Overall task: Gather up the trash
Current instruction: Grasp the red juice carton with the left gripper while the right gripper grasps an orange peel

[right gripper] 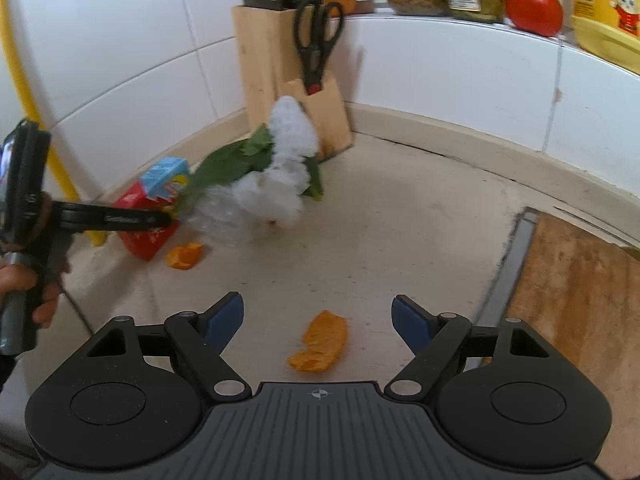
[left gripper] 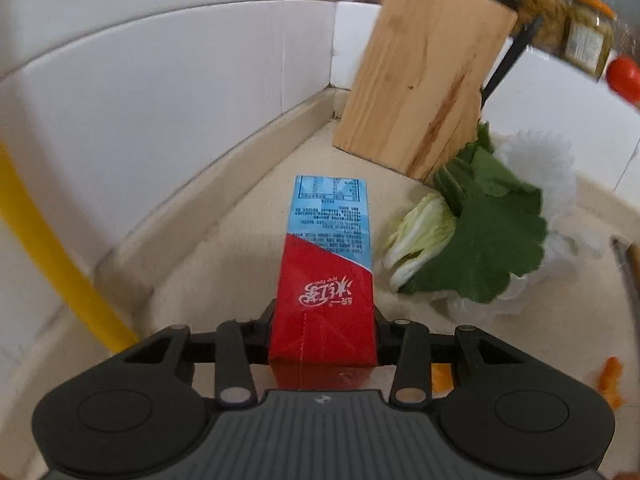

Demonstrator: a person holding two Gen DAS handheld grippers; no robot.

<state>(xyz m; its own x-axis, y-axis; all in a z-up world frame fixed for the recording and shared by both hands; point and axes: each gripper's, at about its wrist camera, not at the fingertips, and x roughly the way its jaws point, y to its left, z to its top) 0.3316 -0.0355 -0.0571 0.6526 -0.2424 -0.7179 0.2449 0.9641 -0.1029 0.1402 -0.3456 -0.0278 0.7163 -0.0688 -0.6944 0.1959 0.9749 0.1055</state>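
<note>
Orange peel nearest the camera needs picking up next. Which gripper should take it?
Right. The right gripper is open and the orange peel lies on the counter directly between its fingers. The left gripper is occupied, clamped on the red and blue drink carton near the wall.

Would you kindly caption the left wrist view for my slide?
Left gripper clamps a red-and-blue drink carton on the counter, beside vegetable scraps.

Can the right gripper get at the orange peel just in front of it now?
Probably yes: the right gripper stands open, the orange peel lies on bare counter between its fingers, and nothing covers it.
</note>
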